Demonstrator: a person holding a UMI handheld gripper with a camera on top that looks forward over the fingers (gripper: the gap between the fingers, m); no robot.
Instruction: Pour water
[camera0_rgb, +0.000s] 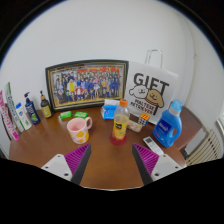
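Barely begun: gripper open and empty, bottle upright on table just ahead, mug beside it, grasp and pour both left.

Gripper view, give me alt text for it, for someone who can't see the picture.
The gripper is open above a wooden table, holding nothing. Beyond its fingers stand an orange-capped bottle, a pink mug and a blue jug, with a framed group photo and a GIFT bag behind.
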